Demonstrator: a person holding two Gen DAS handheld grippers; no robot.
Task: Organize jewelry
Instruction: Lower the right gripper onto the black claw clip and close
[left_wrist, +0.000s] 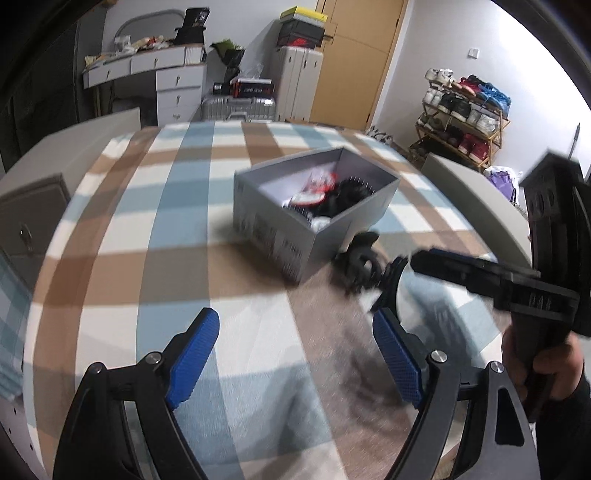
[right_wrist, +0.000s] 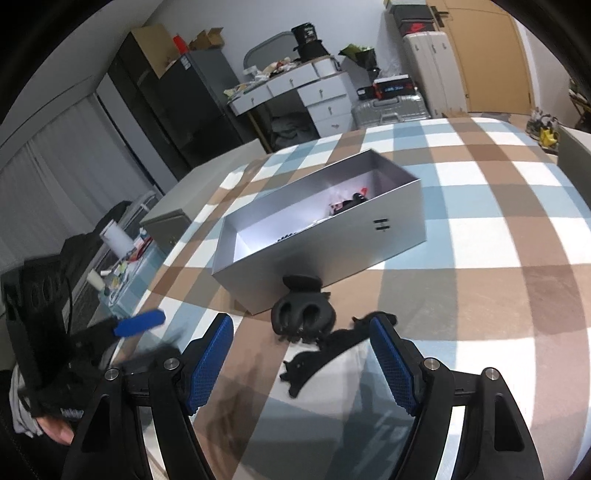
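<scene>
Item 1: black claw clip (right_wrist: 303, 312). Lies on the checked cloth (right_wrist: 498, 236), touching or just short of the near long wall of the grey box (right_wrist: 332, 243); cannot tell which. Item 2: flat black hair piece (right_wrist: 325, 350), just beside the clip on the near side, draped toward the right gripper (right_wrist: 301, 365).

Right gripper: fingers (right_wrist: 212, 360) spread wide, nothing between them. Hair piece sits in the gap, one end against or under the right pad; clip lies just ahead of the fingertips, approx. centred.

Left gripper (left_wrist: 295, 354): fingers (left_wrist: 194, 354) spread, empty, over bare cloth. Clip (left_wrist: 360, 264) lies ahead and to the right of it, near the box corner (left_wrist: 306, 275).

Box already holds red, white and black pieces (left_wrist: 321, 195).

Judged step: pick up clip or hair piece w/ right gripper, drop in box.

Risks:
- Closing now may catch hair piece and clip together, or only the cloth; items lie close.
- Clip is rounded, toothed: off-centre pinch may squirt it out or spring it open.
- Pushing fwd shoves clip into box wall; the box looks light and may slide.
- Frames are motion-blurred; both tools are close, so collision poss.
</scene>
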